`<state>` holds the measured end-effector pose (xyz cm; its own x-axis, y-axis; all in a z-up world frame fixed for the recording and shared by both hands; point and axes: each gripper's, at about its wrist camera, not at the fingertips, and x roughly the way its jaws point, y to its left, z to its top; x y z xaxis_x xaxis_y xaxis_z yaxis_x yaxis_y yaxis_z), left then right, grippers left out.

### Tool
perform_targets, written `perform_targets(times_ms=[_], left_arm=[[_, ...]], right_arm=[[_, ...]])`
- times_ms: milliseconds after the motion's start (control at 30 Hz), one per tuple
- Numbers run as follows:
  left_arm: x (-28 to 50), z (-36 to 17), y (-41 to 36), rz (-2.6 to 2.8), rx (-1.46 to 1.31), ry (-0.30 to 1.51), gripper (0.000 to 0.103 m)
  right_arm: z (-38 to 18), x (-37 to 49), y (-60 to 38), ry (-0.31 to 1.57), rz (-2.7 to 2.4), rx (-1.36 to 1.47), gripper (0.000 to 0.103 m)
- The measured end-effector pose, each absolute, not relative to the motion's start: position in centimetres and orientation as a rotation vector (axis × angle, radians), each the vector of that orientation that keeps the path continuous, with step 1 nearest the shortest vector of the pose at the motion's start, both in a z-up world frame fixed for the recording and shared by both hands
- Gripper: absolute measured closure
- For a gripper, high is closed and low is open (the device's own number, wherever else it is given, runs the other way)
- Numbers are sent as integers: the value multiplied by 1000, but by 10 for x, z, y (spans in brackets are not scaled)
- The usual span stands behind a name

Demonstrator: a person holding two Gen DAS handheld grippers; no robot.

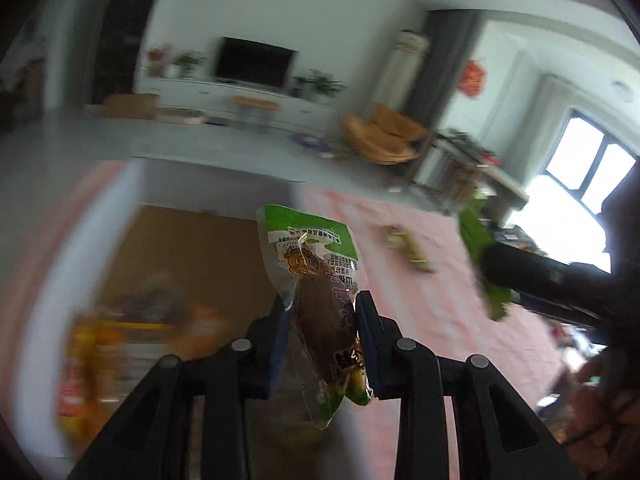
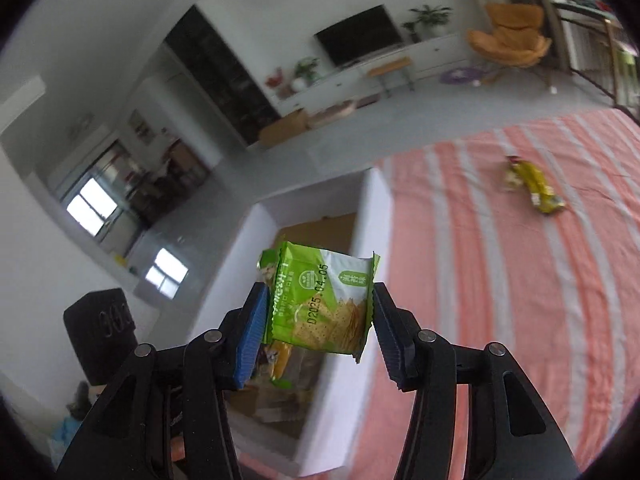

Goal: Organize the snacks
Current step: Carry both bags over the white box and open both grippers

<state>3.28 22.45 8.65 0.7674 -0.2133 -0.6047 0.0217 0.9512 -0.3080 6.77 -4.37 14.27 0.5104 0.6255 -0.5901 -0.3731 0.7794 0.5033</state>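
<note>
Left hand-held gripper (image 1: 322,340) clenched on a brown snack pouch (image 1: 316,304), above the white box (image 2: 344,380). Right hand-held gripper (image 2: 320,320) pads flank a green cracker packet (image 2: 324,304) over that box; grip uncertain. Yellow packet (image 2: 534,186) lies right of box on striped cloth (image 2: 520,300).

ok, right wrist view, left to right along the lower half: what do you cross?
Black block → white box wall → green cracker packet between the right gripper fingers → pink striped cloth → yellow snack packet, farther back on the cloth.
</note>
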Motion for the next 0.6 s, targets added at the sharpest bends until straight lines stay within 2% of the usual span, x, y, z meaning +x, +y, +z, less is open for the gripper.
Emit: perform_targets(times_ms=[33, 67, 100, 200, 333, 400, 533, 600], left_arm=[[32, 79, 241, -61, -278, 723, 59], [31, 69, 255, -8, -274, 769, 32], [31, 60, 264, 27, -276, 801, 12], [22, 38, 287, 111, -280, 854, 11], [20, 35, 281, 129, -296, 838, 10], [27, 41, 271, 73, -324, 812, 10], [34, 61, 212, -135, -319, 761, 9], [39, 68, 172, -242, -287, 763, 3]], right_arm=[[140, 64, -25, 857, 647, 310, 41], [133, 63, -1, 887, 684, 275, 38], [125, 62, 13, 915, 717, 256, 31], [105, 59, 21, 963, 728, 243, 30], [85, 68, -23, 942, 586, 229, 30], [75, 69, -49, 900, 472, 181, 23], [18, 74, -106, 872, 88, -68, 23], [-15, 74, -136, 911, -39, -128, 23]])
